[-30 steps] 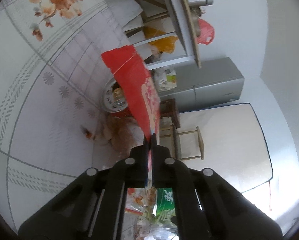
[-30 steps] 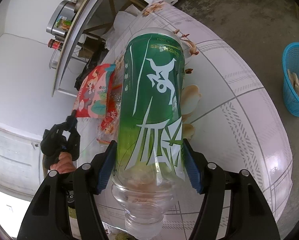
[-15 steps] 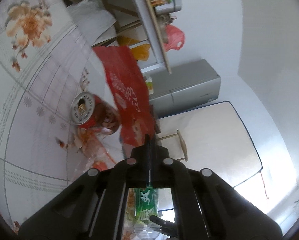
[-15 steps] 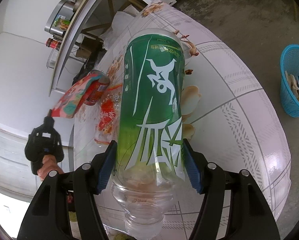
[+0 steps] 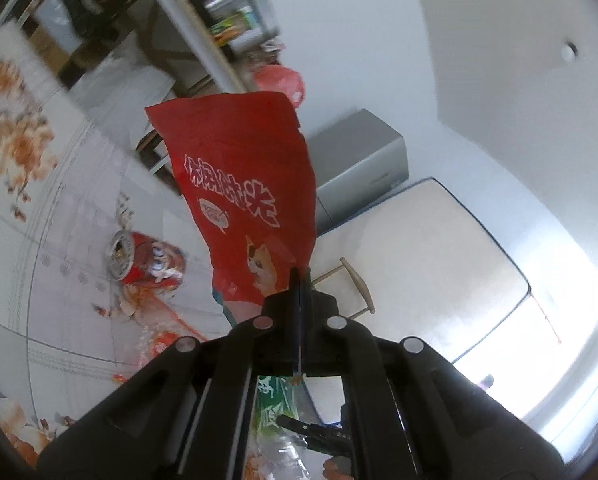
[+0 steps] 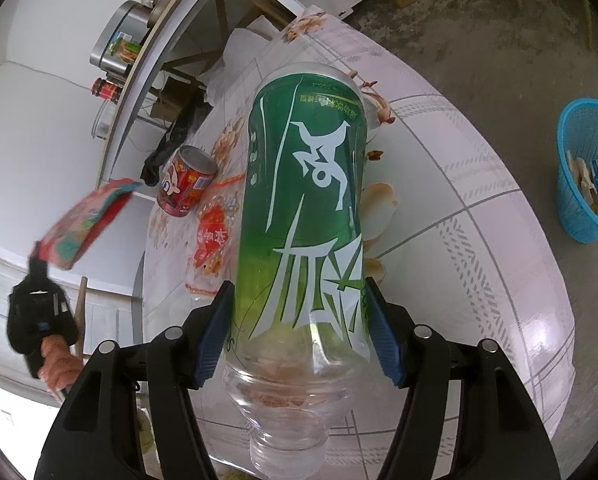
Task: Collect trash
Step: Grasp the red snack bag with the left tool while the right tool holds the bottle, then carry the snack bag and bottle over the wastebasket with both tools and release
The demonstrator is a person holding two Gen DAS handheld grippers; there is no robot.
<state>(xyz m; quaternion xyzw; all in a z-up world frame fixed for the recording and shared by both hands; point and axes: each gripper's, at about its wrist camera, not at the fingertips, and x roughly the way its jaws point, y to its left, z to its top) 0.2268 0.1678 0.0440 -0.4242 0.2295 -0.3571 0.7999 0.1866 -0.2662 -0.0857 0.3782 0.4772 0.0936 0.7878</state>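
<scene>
Left claw higher, wrapper aloft

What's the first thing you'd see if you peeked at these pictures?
A big green bottle, clamped in the right hand-held gripper, fills the middle of its view. The left hand-held gripper pinches a bright red snack bag in the air, above a red can lying on the flowery table.
</scene>
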